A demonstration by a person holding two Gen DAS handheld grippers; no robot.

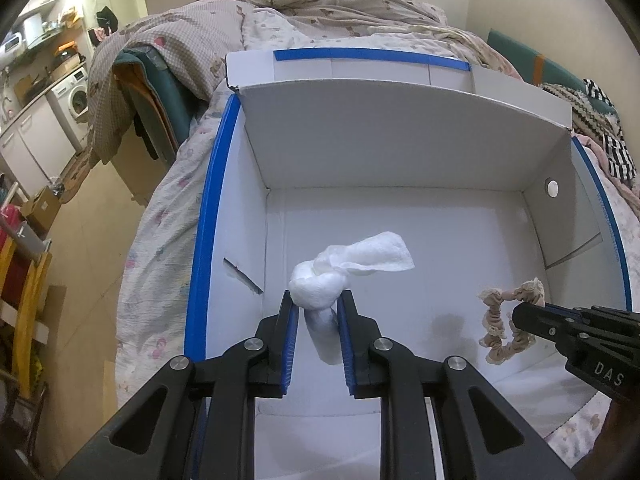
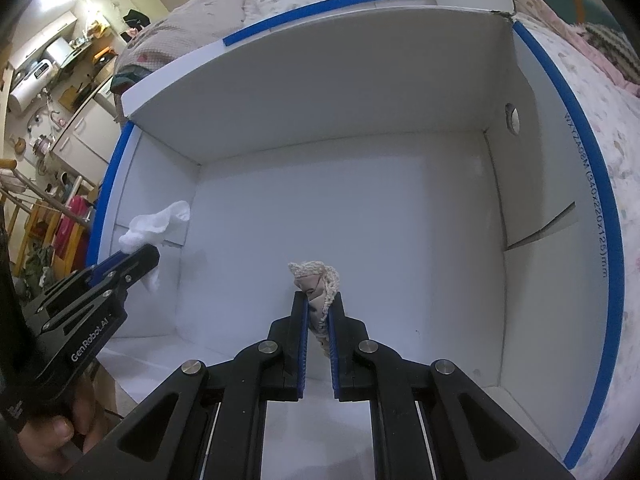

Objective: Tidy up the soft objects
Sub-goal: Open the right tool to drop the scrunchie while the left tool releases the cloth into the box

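Note:
My left gripper (image 1: 318, 300) is shut on a knotted white cloth (image 1: 320, 280) and holds it above the floor of a white cardboard box with blue edges (image 1: 208, 216). The cloth's loose tail sticks out to the right. My right gripper (image 2: 319, 300) is shut on a beige lace-trimmed scrunchie (image 2: 316, 280) over the box floor (image 2: 360, 216). In the left wrist view the right gripper (image 1: 520, 312) holds the scrunchie (image 1: 500, 320) at the right. In the right wrist view the left gripper (image 2: 140, 252) with the white cloth (image 2: 156, 224) is at the left wall.
The box sits on a bed with a floral sheet (image 1: 160, 240) and a rumpled quilt (image 1: 200, 32) behind it. A striped and knitted pile (image 1: 600, 128) lies at the right. A kitchen with a washing machine (image 1: 74, 98) is at the far left.

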